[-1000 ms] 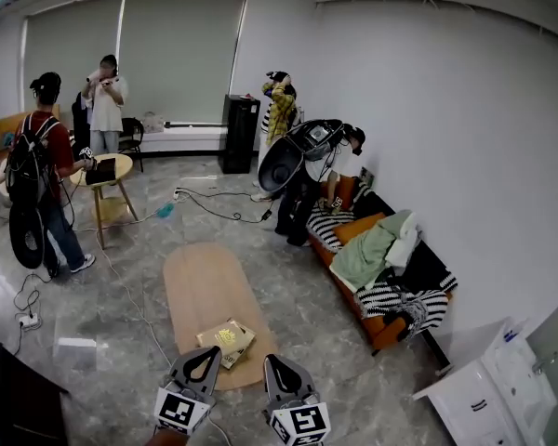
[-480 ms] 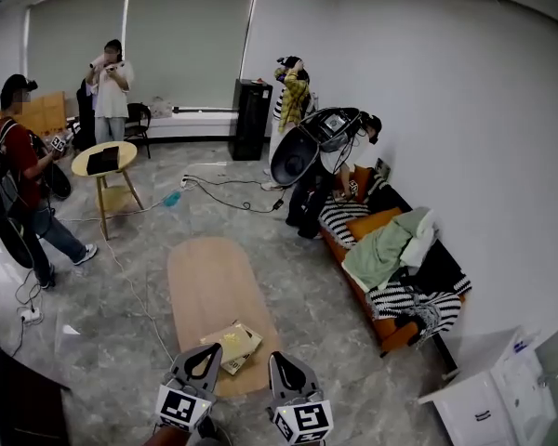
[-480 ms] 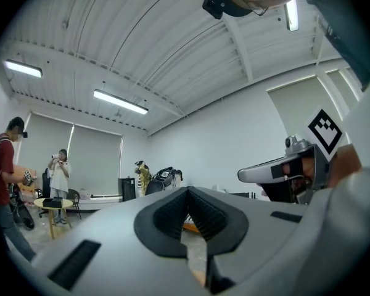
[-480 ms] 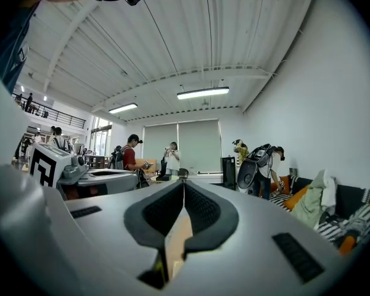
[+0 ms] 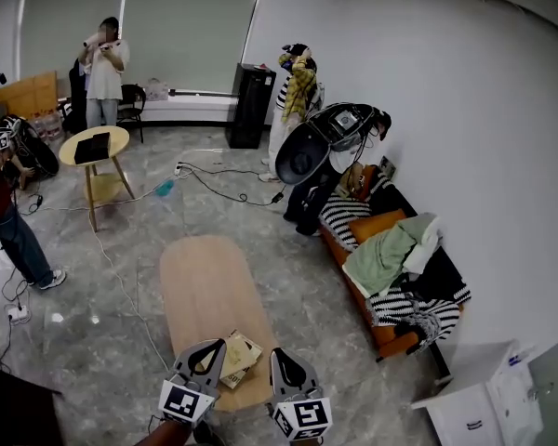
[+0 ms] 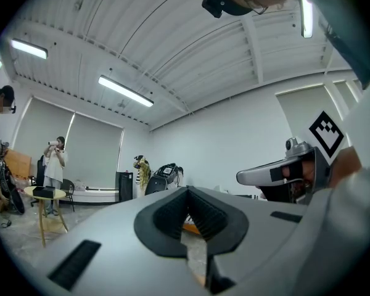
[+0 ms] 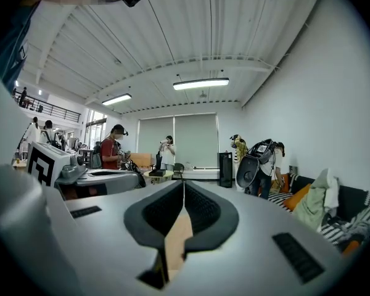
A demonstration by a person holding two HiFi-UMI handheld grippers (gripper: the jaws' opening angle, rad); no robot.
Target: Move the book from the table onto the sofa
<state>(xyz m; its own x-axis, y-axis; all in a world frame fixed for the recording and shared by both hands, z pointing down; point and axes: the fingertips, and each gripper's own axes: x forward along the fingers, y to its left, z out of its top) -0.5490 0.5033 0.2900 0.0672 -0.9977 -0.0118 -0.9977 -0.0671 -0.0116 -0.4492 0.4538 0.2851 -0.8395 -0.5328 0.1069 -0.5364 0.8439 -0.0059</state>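
Observation:
A yellowish book (image 5: pixel 239 358) lies at the near end of the long oval wooden table (image 5: pixel 200 291) in the head view. My left gripper (image 5: pixel 205 347) is shut and empty, its tip at the book's left edge. My right gripper (image 5: pixel 282 359) is shut and empty, just right of the book at the table's near corner. The orange sofa (image 5: pixel 358 291) stands along the right wall, covered with a green cloth (image 5: pixel 386 254) and striped fabric (image 5: pixel 418 305). In the left gripper view the jaws (image 6: pixel 188 207) meet; in the right gripper view the jaws (image 7: pixel 184 208) meet over the table top.
A person bends over the sofa's far end with a large dark bag (image 5: pixel 307 151). Other people stand at the back and far left. A round side table (image 5: pixel 93 147) stands back left. Cables (image 5: pixel 121 286) trail over the floor. A white cabinet (image 5: pixel 479 402) is at the bottom right.
Both grippers have moved forward toward the book and table. The view has shifted closer; the book now sits between the two gripper tips. The person at the left has moved further left.

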